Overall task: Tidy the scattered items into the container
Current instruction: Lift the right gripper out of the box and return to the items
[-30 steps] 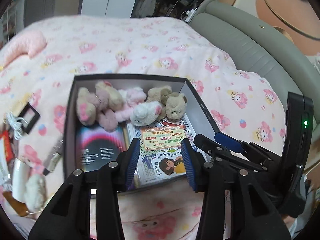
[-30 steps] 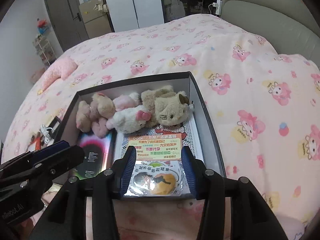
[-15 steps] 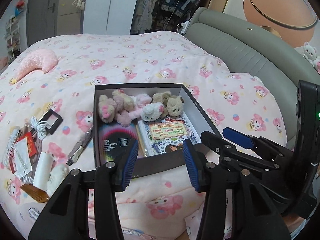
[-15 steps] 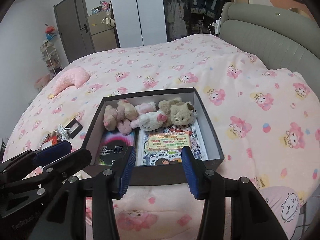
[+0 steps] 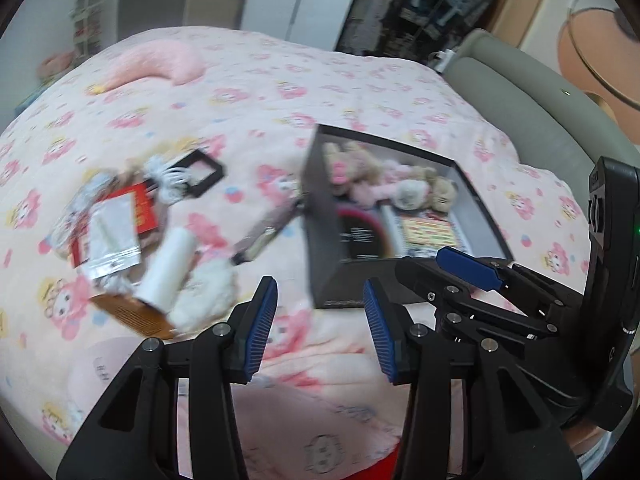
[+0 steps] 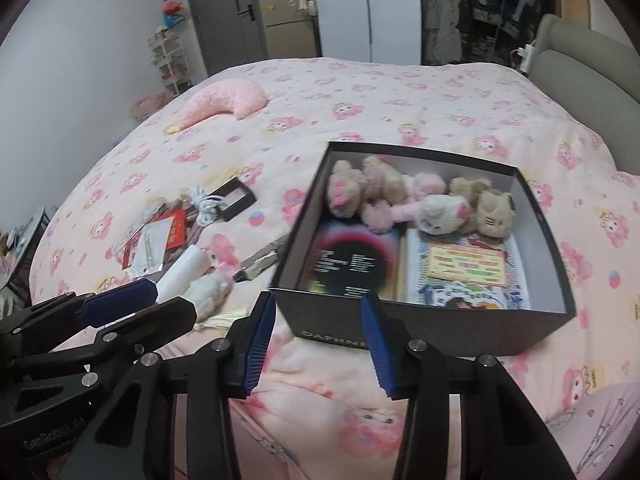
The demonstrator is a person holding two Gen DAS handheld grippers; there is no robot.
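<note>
A black box (image 6: 420, 326) sits on the pink bedspread and holds several plush toys (image 6: 440, 210), a dark booklet (image 6: 348, 260) and sticker sheets (image 6: 466, 266); it also shows in the left wrist view (image 5: 324, 240). Left of it lie scattered items: a white tube (image 5: 170, 270), a white fluffy toy (image 5: 204, 296), foil packets (image 5: 110, 236), a white cable (image 5: 168, 174), a black frame (image 5: 200, 172) and a slim dark object (image 5: 266, 232). My left gripper (image 5: 320, 324) and right gripper (image 6: 318, 338) are open and empty, in front of the box.
A pink crescent pillow (image 6: 230, 100) lies at the far side of the bed. A grey padded headboard (image 5: 528, 100) runs along the right. The bed's front edge is just under both grippers. Wardrobes and a door (image 6: 224, 20) stand beyond the bed.
Both grippers have pulled back from over the box and swung left, bringing the scattered items into view. The left view is blurred by motion. Both stay open and empty.
</note>
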